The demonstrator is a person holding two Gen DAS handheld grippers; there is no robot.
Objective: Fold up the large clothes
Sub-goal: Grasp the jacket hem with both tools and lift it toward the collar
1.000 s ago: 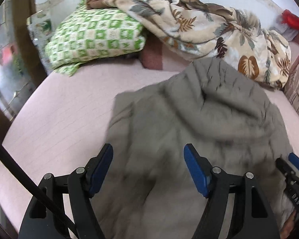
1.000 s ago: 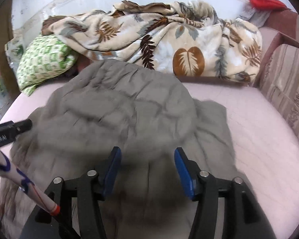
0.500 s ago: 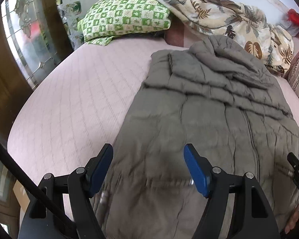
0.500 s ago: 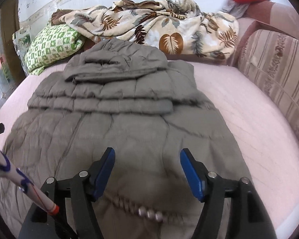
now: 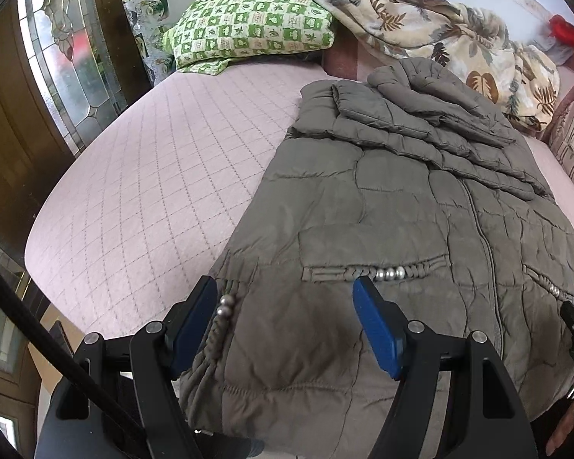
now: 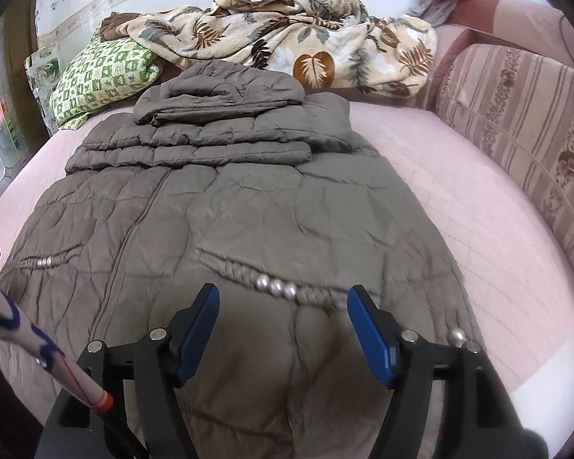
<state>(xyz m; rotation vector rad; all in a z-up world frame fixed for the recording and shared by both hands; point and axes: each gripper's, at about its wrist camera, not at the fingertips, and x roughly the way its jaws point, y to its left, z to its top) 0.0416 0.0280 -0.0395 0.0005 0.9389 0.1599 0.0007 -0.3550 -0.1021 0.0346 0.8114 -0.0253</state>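
Coat [image 6: 248, 206] now spread flat on bed [image 5: 141, 191], front up, hem near, hood and folded sleeves far; a second ago it was bunched and blurred mid-motion. Judgement: laying-out done, folding can begin. Left tongs [image 5: 287, 317] wide open above near-left hem, gripping nothing. Right tongs [image 6: 283, 325] wide open above near-right hem, also empty.

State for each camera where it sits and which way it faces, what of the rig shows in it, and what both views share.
Left wrist: on the left gripper over the hem's left corner of the grey quilted puffer jacket, facing the green checked pillow; both blue-padded fingers show, spread.
Right wrist: on the right gripper over the hem's right part, facing the leaf-print blanket; fingers spread.
Shared: jacket, pillow, blanket, pink quilted bed cover.
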